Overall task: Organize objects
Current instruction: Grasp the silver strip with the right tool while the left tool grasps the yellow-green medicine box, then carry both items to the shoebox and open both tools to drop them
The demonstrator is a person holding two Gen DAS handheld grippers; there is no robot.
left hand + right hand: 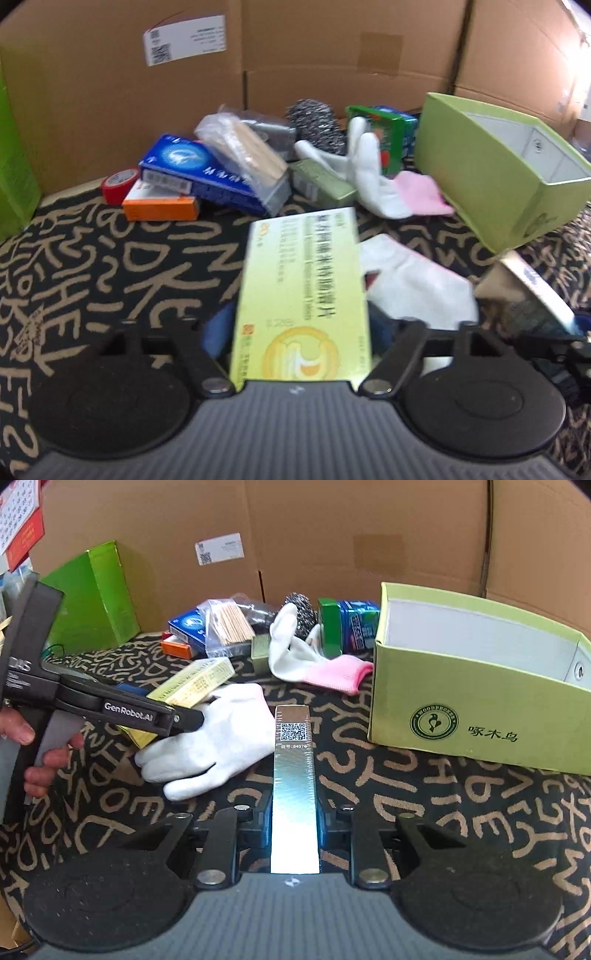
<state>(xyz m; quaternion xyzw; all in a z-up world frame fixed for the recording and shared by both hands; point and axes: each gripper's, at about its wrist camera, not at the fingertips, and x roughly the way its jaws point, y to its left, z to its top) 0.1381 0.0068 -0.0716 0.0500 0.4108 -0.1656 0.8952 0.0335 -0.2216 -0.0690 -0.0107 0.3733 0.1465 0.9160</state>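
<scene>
In the left wrist view, the left gripper held a yellow box between its jaws, a white glove just right of it. In the right wrist view, the right gripper stood narrow, clamped on a silver box; the green bin sat ahead-right.

Two white gloves, two green boxes, one steel scourer.
</scene>
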